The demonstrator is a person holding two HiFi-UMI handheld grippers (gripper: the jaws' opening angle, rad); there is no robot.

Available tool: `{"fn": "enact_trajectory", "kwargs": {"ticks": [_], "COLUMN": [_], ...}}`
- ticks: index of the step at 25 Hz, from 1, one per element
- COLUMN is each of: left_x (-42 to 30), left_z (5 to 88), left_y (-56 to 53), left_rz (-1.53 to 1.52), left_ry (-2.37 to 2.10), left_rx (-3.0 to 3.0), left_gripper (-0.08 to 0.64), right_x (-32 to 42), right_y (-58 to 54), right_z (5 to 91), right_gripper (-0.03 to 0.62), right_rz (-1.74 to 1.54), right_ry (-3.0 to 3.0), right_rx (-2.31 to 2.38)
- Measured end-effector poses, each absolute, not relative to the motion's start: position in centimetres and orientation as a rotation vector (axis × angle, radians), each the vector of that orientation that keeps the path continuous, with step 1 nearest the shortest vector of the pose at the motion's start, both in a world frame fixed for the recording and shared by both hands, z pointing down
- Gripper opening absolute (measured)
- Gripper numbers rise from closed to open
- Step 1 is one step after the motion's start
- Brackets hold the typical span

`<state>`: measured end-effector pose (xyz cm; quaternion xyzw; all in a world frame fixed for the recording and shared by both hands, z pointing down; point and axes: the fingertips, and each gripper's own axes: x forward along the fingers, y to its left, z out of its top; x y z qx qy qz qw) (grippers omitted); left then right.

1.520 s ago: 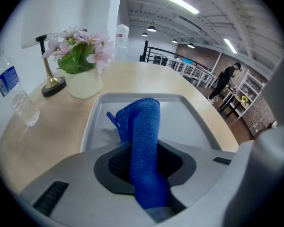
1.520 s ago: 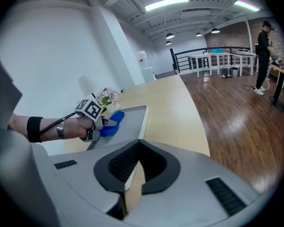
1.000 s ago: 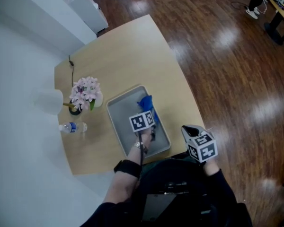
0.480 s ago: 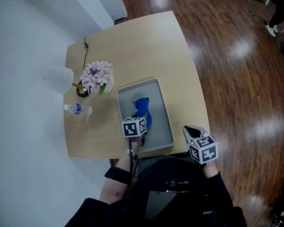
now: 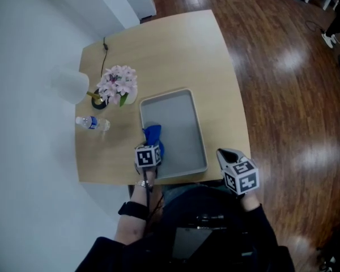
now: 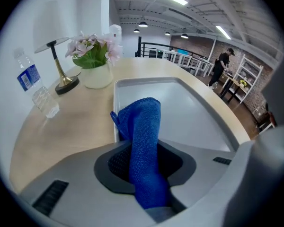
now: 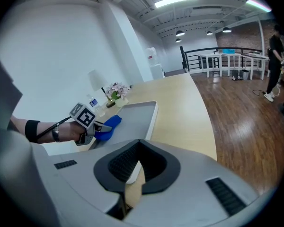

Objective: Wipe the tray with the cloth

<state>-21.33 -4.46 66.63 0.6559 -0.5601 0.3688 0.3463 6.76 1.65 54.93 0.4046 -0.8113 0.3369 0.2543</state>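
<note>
Left gripper (image 6: 143, 167) clamped on the blue cloth (image 6: 144, 126), which drapes ahead over the tray (image 6: 199, 122) rim (left edge); right gripper (image 7: 134, 176) jaws together, empty.

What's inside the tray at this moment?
Only the blue cloth, clamped in the left gripper, at the near left rim of the tray. Elsewhere it is bare; the surface under the cloth is hidden.

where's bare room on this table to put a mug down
Far end of the table, beyond tray and flowers, is bare; so is the strip right of the tray. Crowded at left: lamp, bottle.
</note>
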Motion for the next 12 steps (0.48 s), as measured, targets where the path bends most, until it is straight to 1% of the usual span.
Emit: {"fn": "enact_trajectory", "kwargs": {"ticks": [6, 12], "left_x": [-20.8, -14.6], "left_z": [66.9, 66.6], "left_y": [-4.4, -5.3], "left_rz": [0.948, 0.729], "left_ry": [-1.457, -1.399], "left_rx": [1.671, 1.669], "left_gripper": [0.121, 0.121], "right_x": [8.5, 9.3], "right_y": [1.6, 1.8], "right_z": [55.1, 55.1], "right_gripper": [0.005, 0.005], "right_rz": [0.932, 0.947], "right_ry": [-2.188, -2.183], "right_rx": [1.151, 1.184]}}
